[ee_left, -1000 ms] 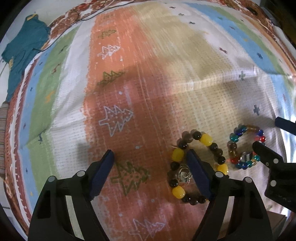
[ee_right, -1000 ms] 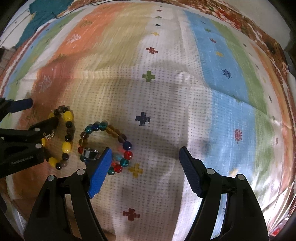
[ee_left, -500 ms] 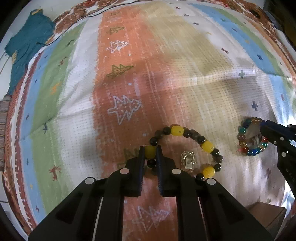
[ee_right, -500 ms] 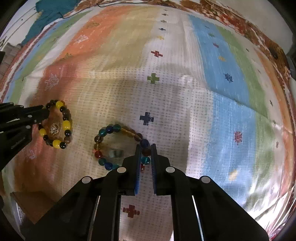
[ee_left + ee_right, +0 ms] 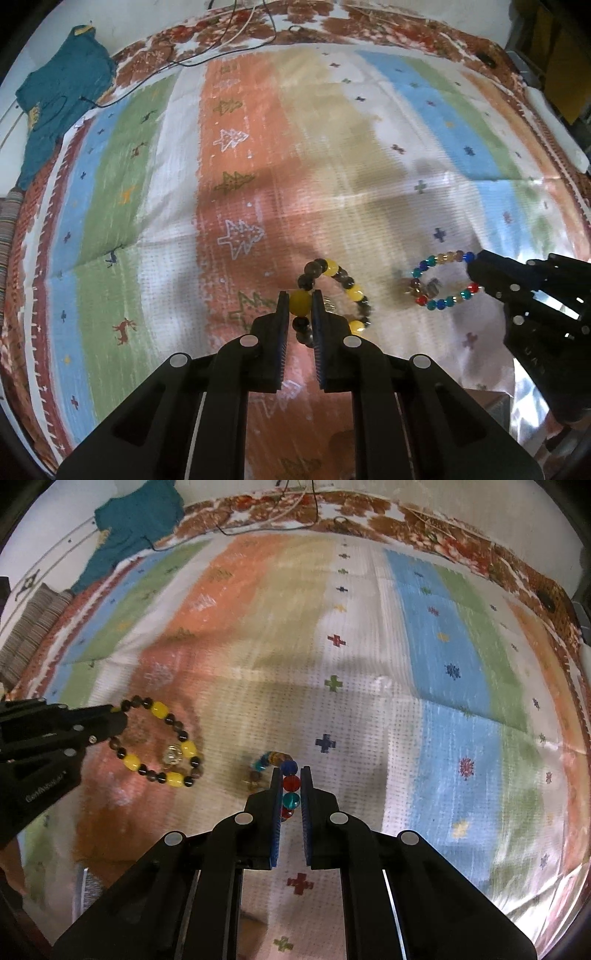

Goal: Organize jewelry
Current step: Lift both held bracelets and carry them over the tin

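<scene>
A yellow and dark bead bracelet [image 5: 351,291] hangs from my left gripper [image 5: 298,304], which is shut on one of its yellow beads, above the striped cloth. It also shows in the right wrist view [image 5: 162,746], with a small silver ring [image 5: 173,755] inside its loop. A multicoloured bead bracelet [image 5: 439,282] is held by my right gripper [image 5: 290,782], which is shut on its red and teal beads [image 5: 290,791]. A small metal ring [image 5: 430,286] shows within that loop. The right gripper appears in the left wrist view [image 5: 480,269].
A striped patterned cloth [image 5: 258,166] covers the surface. A teal garment [image 5: 59,107] lies at the far left corner. Cables [image 5: 229,44] run along the far edge. A brown box corner [image 5: 258,934] shows below the near edge.
Both grippers have closed on their bracelets and lifted them off the cloth. The view has pulled back and up from the surface.
</scene>
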